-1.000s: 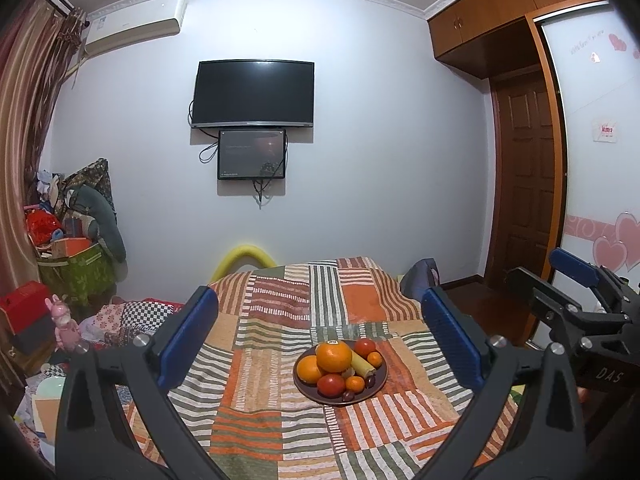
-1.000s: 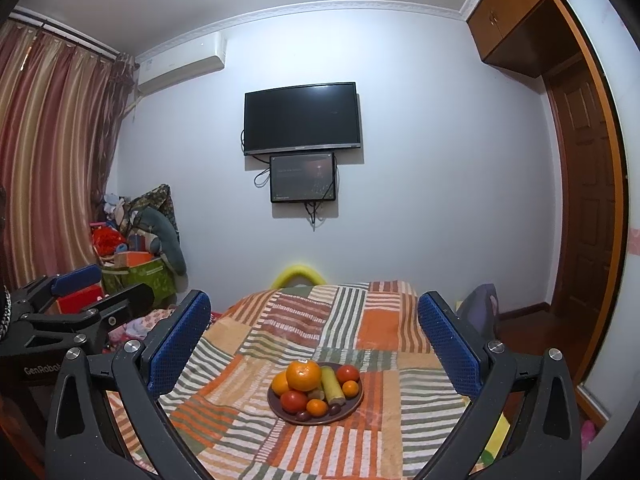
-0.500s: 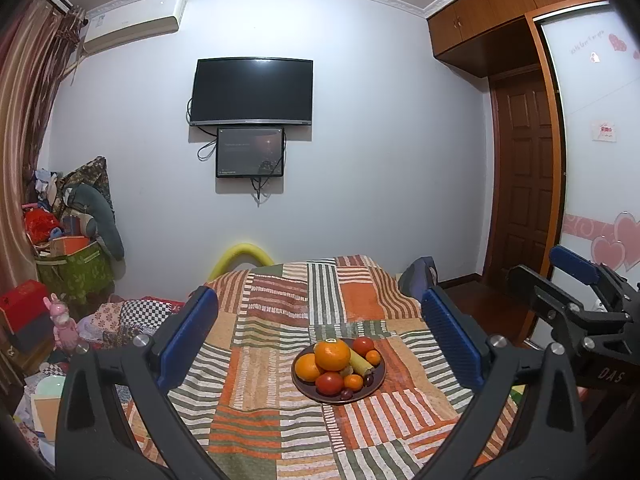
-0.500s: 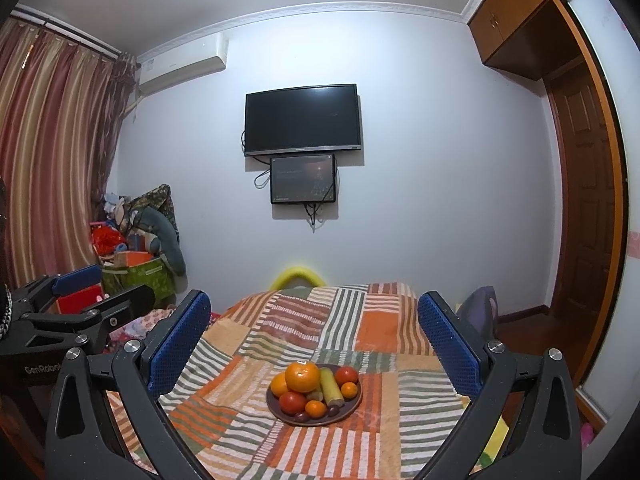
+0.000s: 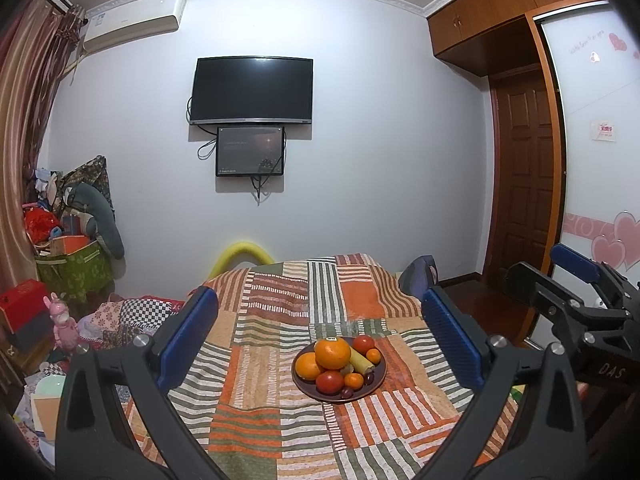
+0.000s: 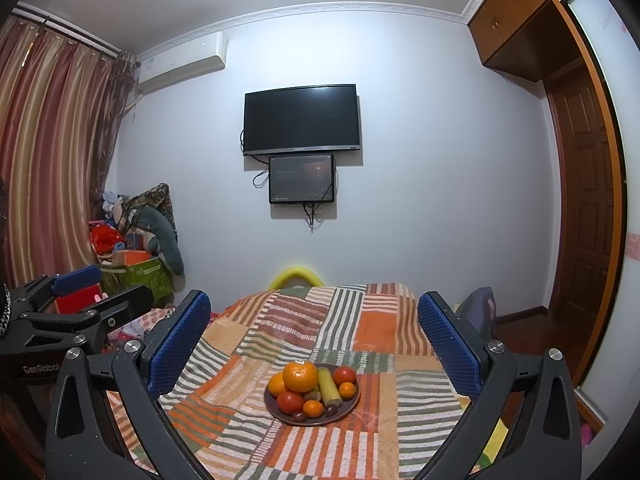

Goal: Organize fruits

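A dark round plate rests on a striped patchwork cloth that covers a table. On it are piled a large orange, smaller oranges, red tomatoes, a yellow-green banana and dark small fruits. My left gripper hangs open above the near side of the table, the plate framed between its blue pads. My right gripper is open too and holds nothing. Each gripper shows at the edge of the other's view.
A black TV and a smaller screen hang on the far wall. Piled bags, boxes and toys fill the left corner beside curtains. A wooden door and wardrobe stand at the right. A yellow foam arc peeks up behind the table.
Both cameras have drifted slightly; the plate sits a touch higher in the left wrist view. Neither gripper's jaws have changed and the fruit has not moved.
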`<act>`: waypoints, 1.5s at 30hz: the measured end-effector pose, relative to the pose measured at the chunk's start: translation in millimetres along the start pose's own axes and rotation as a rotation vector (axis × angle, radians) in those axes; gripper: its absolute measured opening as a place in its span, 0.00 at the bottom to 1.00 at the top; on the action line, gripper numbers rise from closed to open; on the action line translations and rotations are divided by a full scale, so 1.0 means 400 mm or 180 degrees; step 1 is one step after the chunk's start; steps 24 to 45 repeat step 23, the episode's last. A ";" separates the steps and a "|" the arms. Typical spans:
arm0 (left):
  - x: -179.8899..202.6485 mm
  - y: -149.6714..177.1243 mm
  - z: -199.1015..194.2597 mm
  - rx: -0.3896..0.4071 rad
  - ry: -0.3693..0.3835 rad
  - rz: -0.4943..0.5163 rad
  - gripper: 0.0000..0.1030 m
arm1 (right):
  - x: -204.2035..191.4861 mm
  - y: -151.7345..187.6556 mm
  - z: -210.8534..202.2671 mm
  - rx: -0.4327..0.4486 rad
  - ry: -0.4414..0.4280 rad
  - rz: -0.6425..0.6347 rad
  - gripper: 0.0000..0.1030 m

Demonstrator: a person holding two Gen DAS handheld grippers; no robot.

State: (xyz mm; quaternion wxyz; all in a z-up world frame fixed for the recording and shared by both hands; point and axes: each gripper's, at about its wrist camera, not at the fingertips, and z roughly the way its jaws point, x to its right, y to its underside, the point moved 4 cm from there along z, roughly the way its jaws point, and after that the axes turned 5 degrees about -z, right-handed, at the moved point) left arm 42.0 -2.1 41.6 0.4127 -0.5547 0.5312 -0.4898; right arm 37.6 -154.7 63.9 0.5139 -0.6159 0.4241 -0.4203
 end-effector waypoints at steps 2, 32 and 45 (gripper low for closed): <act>0.000 0.001 0.001 0.0003 0.0001 0.0001 1.00 | 0.002 0.001 0.001 -0.0001 0.0004 0.0006 1.00; -0.001 0.014 0.022 -0.0097 0.0066 -0.0037 1.00 | 0.013 0.010 0.019 -0.0060 0.0028 0.0020 1.00; -0.001 0.014 0.022 -0.0097 0.0066 -0.0037 1.00 | 0.013 0.010 0.019 -0.0060 0.0028 0.0020 1.00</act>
